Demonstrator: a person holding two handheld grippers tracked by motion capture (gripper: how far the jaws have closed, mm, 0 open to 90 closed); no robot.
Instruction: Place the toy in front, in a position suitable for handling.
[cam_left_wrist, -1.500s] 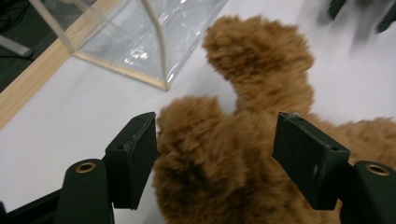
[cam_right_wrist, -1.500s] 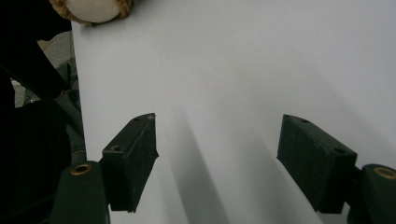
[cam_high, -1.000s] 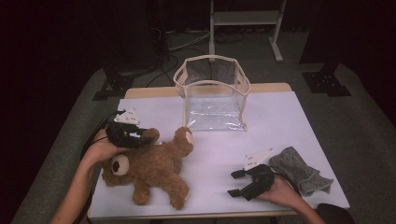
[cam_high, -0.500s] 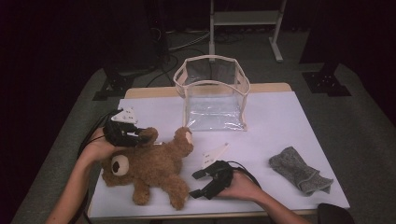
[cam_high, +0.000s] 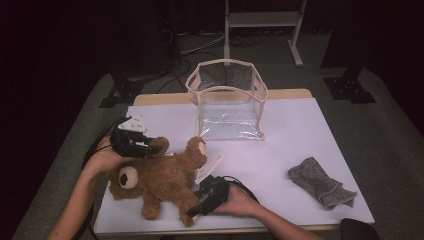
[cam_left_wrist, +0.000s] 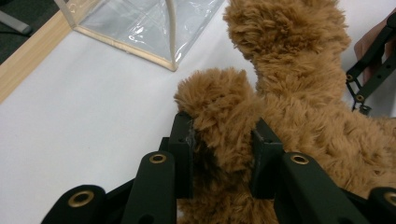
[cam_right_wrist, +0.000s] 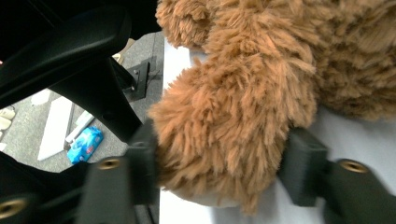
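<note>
A brown teddy bear (cam_high: 160, 180) lies on its back on the white table (cam_high: 300, 135), head to the left. My left gripper (cam_high: 152, 147) is shut on the bear's raised paw (cam_left_wrist: 219, 100), and fur bulges between the two pads. My right gripper (cam_high: 196, 210) comes in from the right at the bear's lower leg (cam_right_wrist: 233, 126). Its jaws have just been closing, and both pads now press into the fur of that leg. The right gripper's linkage (cam_left_wrist: 373, 65) also appears beyond the bear's body (cam_left_wrist: 299, 88) in the left gripper view.
A clear plastic bag with a beige rim (cam_high: 227, 100) stands open at the back middle of the table. A crumpled grey cloth (cam_high: 320, 182) lies at the front right. A metal stand and cables are on the dark floor behind.
My right hand has moved left across the table from beside the grey cloth to the bear's leg, and its jaws have closed onto it. The left gripper has stayed put on the paw.
</note>
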